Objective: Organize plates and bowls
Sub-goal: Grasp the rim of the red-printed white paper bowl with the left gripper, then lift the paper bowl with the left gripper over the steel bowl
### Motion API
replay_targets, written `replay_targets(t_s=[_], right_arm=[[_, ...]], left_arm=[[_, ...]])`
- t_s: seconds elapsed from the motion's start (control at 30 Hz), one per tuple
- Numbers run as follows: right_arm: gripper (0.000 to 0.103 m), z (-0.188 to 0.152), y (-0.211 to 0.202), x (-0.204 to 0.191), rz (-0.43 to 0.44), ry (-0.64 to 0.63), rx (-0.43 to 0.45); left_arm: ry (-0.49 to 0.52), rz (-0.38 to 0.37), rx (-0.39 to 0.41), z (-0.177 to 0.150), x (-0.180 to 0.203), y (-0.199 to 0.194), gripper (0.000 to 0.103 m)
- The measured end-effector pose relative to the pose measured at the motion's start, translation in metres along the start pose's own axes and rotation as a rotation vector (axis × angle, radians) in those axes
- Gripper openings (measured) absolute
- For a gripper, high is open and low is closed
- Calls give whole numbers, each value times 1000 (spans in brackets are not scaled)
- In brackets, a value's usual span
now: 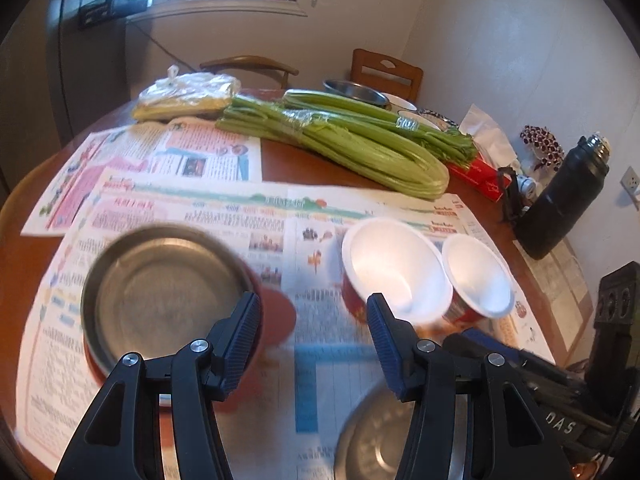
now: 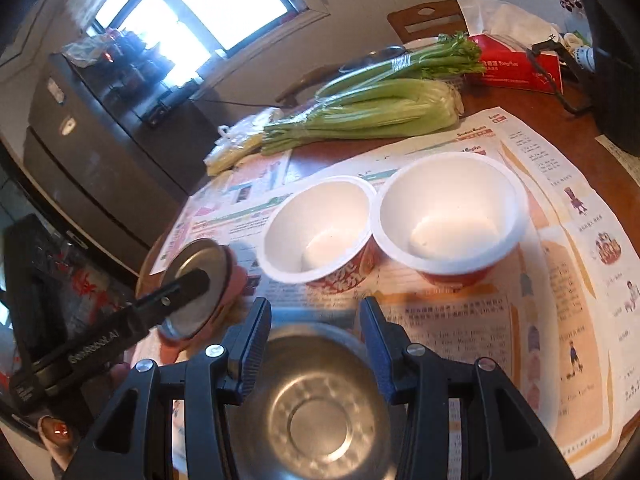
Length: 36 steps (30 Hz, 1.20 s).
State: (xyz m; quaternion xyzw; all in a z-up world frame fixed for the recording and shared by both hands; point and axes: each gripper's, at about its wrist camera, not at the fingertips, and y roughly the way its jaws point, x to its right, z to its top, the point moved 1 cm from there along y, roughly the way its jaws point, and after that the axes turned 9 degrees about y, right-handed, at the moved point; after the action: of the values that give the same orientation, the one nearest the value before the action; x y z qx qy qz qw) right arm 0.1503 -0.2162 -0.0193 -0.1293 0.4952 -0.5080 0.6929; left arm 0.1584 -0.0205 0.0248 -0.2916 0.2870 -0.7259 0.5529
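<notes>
Two paper bowls (image 2: 320,228) (image 2: 450,212) side by side on the newspaper (image 2: 560,280), celery (image 2: 360,114) behind them, tissue box (image 2: 516,60) behind the celery, steel bowl (image 2: 316,404) before the paper bowls

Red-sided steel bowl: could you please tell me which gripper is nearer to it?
Left. The left gripper hovers at the rim of the red-sided steel bowl; the right gripper is farther, over another steel bowl.

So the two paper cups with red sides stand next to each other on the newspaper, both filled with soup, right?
Not quite. The two paper cups do stand side by side on the newspaper, but both are empty: the right wrist view looks straight into their bare white insides.
</notes>
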Motion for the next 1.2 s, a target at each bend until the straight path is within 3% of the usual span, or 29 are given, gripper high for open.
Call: replay_targets(t_s=[0.07, 0.33, 0.63, 0.7, 0.77, 0.83, 1.2], right_arm=[[46, 5, 7, 1, 26, 27, -16], [46, 21, 31, 5, -8, 73, -26], [46, 28, 47, 3, -31, 50, -36], [46, 28, 49, 1, -34, 32, -34], [46, 28, 50, -1, -37, 15, -30], [46, 27, 52, -5, -27, -7, -30], [46, 19, 46, -24, -26, -89, -9]], left_arm=[[13, -10, -9, 9, 0, 8, 57], [37, -41, -96, 37, 7, 53, 57], [17, -84, -195, 41, 8, 100, 57], [14, -102, -208, 39, 9, 105, 54], [8, -125, -224, 36, 10, 110, 34], [8, -151, -241, 33, 11, 114, 29], [-6, -140, -190, 27, 6, 88, 29]])
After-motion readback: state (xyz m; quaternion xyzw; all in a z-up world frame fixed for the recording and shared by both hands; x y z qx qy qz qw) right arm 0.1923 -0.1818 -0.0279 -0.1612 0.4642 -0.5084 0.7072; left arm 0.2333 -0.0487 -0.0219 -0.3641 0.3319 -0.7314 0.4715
